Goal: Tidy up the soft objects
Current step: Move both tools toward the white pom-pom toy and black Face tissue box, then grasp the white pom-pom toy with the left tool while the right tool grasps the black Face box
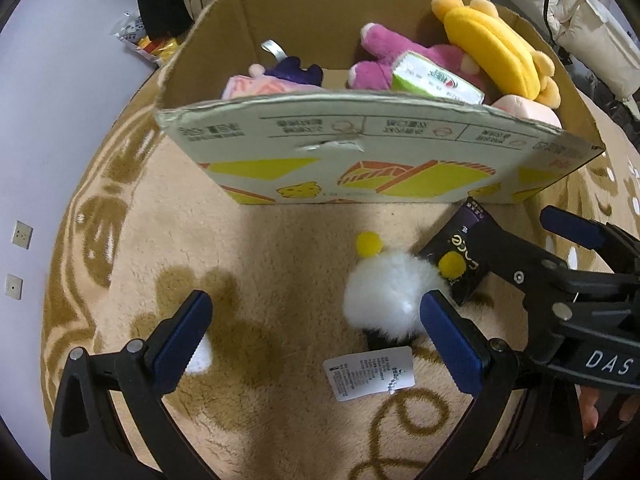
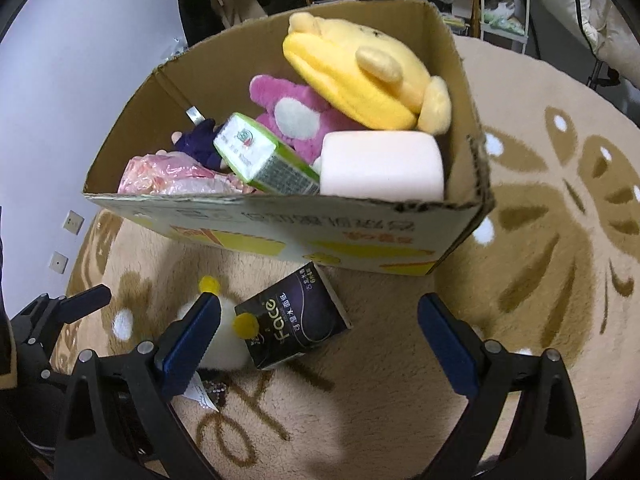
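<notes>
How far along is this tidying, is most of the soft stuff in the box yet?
Mostly done, it seems. The cardboard box already holds the yellow plush, pink plush, a green tissue pack and a pink cushion. Nothing is in hand: left gripper and right gripper both have jaws open. Left on the rug: the white fluffy toy and the dark tissue pack.

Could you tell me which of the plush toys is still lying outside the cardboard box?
The white fluffy toy with yellow pom-poms, on the rug; the pink and yellow plush toys are inside the box.
</notes>
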Motion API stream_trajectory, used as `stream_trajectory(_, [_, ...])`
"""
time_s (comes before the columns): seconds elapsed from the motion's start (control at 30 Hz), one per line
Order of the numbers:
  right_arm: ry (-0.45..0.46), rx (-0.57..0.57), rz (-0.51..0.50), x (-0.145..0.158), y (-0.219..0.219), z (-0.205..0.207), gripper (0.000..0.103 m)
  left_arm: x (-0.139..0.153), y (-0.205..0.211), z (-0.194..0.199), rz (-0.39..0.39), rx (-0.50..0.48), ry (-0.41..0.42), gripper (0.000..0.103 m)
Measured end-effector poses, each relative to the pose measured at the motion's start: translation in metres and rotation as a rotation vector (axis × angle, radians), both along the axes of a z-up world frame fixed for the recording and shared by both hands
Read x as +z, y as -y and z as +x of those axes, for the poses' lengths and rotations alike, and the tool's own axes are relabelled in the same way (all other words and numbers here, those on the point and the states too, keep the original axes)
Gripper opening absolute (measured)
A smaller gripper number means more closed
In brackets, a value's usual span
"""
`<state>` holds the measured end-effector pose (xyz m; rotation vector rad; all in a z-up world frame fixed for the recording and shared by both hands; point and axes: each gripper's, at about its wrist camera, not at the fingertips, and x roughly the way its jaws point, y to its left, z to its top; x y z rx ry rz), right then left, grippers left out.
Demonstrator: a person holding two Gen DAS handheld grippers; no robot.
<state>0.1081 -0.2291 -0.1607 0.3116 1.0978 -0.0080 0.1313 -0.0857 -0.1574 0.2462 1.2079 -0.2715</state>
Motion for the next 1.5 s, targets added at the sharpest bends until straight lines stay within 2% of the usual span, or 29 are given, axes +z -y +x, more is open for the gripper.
stream_trajectory(0.17, [-0.036, 0.012, 0.013, -0.007, 0.004, 0.005, 0.103, -0.006, 0.005, 0.002, -0.020, -0.014, -0.031, 0.103])
stream_trajectory(0.4, [-0.087, 0.024, 0.034, -0.022, 0.005, 0.011, 0.103, -0.016, 0.014, 0.004, -0.003, -0.034, -0.048, 0.103])
stream_trajectory(0.5, [-0.091, 0.012, 0.040, -0.023, 0.009, 0.012, 0.103, -0.023, 0.018, 0.006, 0.017, -0.030, -0.055, 0.103])
stream_trajectory(0.93, [-0.124, 0.005, 0.089, -0.029, 0.031, 0.005, 0.103, -0.038, 0.012, 0.017, 0.009, 0.015, -0.075, 0.103])
stream_trajectory(1.23, [-0.148, 0.027, 0.070, -0.034, 0.028, 0.006, 0.103, -0.035, 0.000, 0.027, 0.026, 0.040, -0.055, 0.103])
stream_trajectory(1.5, [-0.167, 0.075, 0.031, -0.043, 0.014, 0.014, 0.103, -0.044, -0.001, 0.028, 0.059, 0.033, -0.077, 0.103])
